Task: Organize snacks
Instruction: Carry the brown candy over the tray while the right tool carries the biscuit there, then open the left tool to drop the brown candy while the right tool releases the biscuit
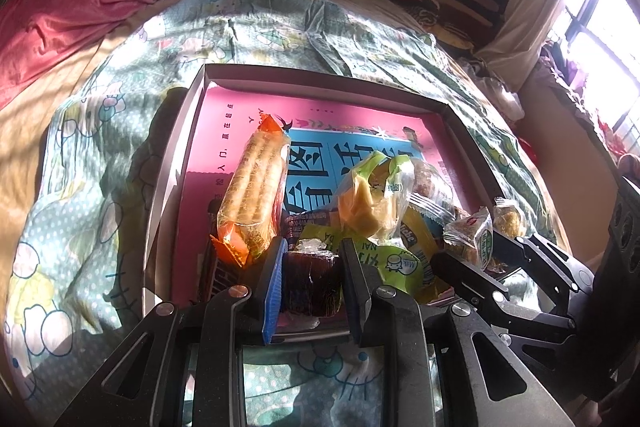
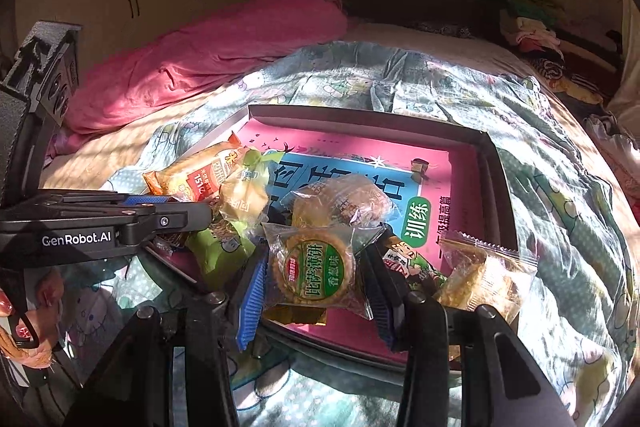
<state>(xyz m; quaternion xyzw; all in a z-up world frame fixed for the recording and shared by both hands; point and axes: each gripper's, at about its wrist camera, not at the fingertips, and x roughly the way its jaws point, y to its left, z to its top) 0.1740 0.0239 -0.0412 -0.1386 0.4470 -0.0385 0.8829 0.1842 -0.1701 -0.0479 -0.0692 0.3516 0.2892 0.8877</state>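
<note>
I am working over a bed (image 1: 100,131) with a cartoon-print quilt, sun coming in from a window at the right, and a shallow box (image 1: 316,75) lying on the quilt as the place for the snacks. Its floor is covered by a pink book (image 2: 452,163), and the packets are heaped at the near end, probably because that is where both tools reach most easily. My left gripper (image 1: 310,259) is clamped on a dark round snack (image 1: 310,283), held just over the box's near edge. My right gripper (image 2: 316,279) pinches a clear-wrapped green-label biscuit (image 2: 314,271) by its sides, also above the near rim. An orange cracker pack (image 1: 252,195) leans up against the heap, propped by the packets beside it. I judge both snacks are being carried for sorting, not yet set down.
</note>
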